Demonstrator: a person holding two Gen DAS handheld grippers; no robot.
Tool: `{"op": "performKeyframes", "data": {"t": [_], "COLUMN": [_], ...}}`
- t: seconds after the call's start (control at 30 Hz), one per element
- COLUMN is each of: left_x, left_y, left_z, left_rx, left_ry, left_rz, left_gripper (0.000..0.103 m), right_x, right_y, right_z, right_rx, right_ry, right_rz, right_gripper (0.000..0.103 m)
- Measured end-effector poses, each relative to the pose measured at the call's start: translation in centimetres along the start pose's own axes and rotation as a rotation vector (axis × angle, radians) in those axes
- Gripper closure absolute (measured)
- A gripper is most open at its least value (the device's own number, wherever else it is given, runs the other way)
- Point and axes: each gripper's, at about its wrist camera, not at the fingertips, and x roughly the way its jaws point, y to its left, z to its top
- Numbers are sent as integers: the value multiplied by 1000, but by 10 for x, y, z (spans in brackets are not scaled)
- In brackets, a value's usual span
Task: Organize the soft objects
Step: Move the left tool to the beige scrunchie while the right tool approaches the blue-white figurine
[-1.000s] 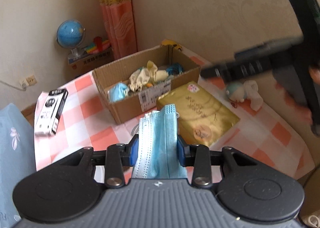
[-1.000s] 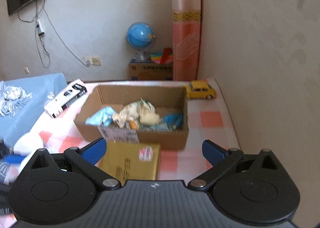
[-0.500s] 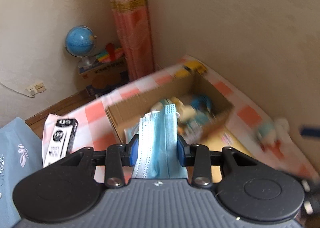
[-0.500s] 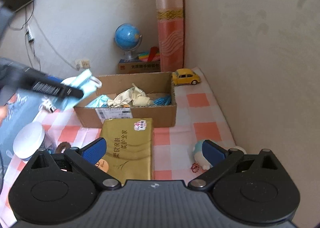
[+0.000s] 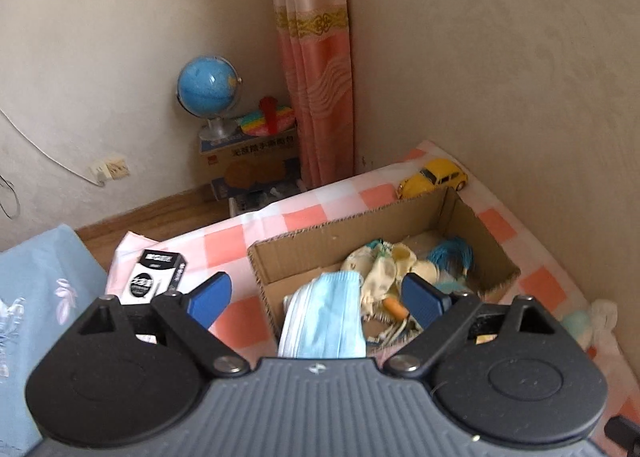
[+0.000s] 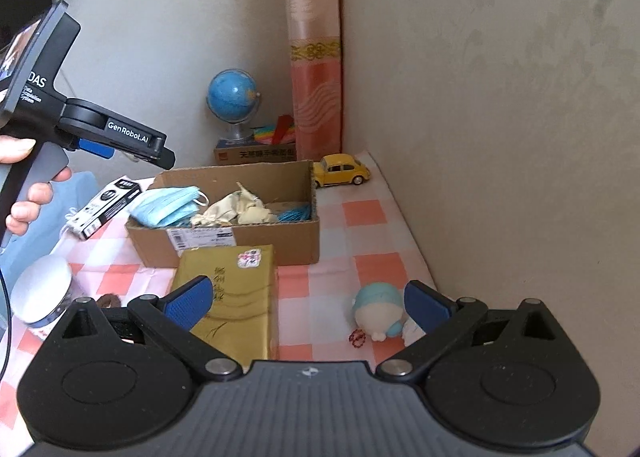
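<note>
Left gripper (image 5: pixel 316 297): jaws apart, empty, above box. Right gripper (image 6: pixel 306 303): jaws apart, empty. Pale-blue pleated face mask (image 6: pixel 168 205): draped at near-left corner of open brown cardboard box (image 6: pixel 276 245). Risk: mask perched high, may slide over rim if nudged.

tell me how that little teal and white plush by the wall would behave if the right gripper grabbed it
The plush toy looks rounded and stuffed, so it would probably squash between the fingers and feel light. Lying on its side on the checked cloth, it might roll slightly if nudged.
</note>
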Motion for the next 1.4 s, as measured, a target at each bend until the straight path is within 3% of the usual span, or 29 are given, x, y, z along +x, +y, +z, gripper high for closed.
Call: {"op": "performKeyframes", "data": {"t": [0.27, 0.53, 0.73, 1.07, 1.17, 1.23, 1.4], "left_x": [-50, -80, -94, -78, -68, -63, -44], "left_y": [-15, -23, -31, -36, -37, -37, -39], "left_z": [-37, -80, -108, -146, -152, -155, -160], "left_rx": [24, -14, -41, -60, -56, -54, -51], "left_ry": [-41, -35, -18, 24, 37, 38, 73], "left_rz": [23, 58, 76, 22, 11, 11, -17], "left_gripper": [10, 9, 9, 10, 17, 29, 33], "right_x": [-16, -27, -29, -24, -21, -17, -4], "right_y": [-8, -28, -35, -40, -41, -41, -43], "right_z": [-29, -47, -54, -65, -71, -73, -76], "right_rx": [-33, 25, 32, 8, 14, 10, 13], "right_ry": [11, 23, 19, 49, 66, 74, 96], "right_rz": [1, -37, -137, -148, -130, -129, -121], "right_gripper": [0, 0, 0, 0, 0, 0, 0]}}
